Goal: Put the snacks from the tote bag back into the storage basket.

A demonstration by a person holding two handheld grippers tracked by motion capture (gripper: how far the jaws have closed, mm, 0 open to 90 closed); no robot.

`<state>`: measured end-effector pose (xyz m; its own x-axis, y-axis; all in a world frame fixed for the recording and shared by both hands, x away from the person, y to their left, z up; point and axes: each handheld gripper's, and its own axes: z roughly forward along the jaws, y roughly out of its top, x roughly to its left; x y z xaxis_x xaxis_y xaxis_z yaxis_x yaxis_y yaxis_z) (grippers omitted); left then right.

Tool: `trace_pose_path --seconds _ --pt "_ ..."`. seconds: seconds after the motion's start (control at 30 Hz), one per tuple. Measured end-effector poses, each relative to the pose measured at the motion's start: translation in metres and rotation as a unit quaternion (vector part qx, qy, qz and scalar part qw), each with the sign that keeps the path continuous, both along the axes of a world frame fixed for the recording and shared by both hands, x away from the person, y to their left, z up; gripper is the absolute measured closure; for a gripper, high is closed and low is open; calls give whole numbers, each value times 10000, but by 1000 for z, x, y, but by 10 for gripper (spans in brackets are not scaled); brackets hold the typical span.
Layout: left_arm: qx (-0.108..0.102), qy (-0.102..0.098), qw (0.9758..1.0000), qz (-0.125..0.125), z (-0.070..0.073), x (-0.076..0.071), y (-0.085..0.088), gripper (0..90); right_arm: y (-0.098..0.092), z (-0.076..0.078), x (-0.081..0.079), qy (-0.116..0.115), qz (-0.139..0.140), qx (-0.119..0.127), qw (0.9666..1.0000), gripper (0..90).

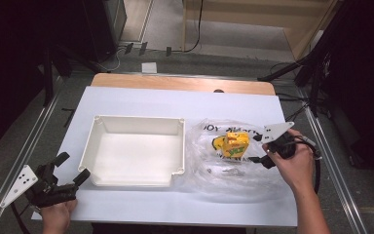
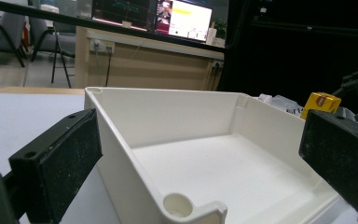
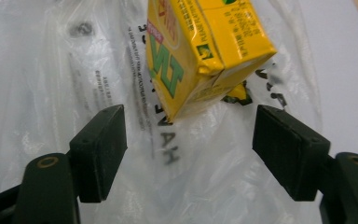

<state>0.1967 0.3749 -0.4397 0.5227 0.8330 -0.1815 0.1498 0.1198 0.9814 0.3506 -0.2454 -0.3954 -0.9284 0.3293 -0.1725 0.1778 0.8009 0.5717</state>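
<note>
On right side of table, yellow carton (image 1: 236, 144) lies on clear plastic bag (image 1: 209, 163); right gripper (image 1: 264, 149) spread just beside it. Left gripper (image 1: 63, 173) spread, near white bin (image 1: 134, 127).

- The yellow carton (image 3: 205, 51) is seen as printed card with a slight gloss.
- The bag (image 3: 51, 88) is clear, crinkled, shiny plastic film.
- The white tray (image 2: 205, 158) appears as smooth matt moulded plastic.
- The gripper pads (image 3: 100, 149) are shown as black, matt and finely grained.
- The table edge (image 1: 182, 83) is made of pale wood.
</note>
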Motion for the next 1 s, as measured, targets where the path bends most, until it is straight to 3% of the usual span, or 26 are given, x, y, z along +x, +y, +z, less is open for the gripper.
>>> trace_pose_path --seconds 0.23,0.53,0.83,1.0 --pt "40 8 10000 -2 0 0 -1 0 6 7 7 -16 151 -182 9997 257" --pt "47 3 10000 -13 0 0 -1 0 12 9 18 267 369 -388 9982 258" --pt "52 5 10000 2 0 0 -2 0 26 16 26 152 509 -751 9958 277" --pt "97 13 10000 -6 0 1 -3 0 35 17 30 231 589 -872 9942 267"
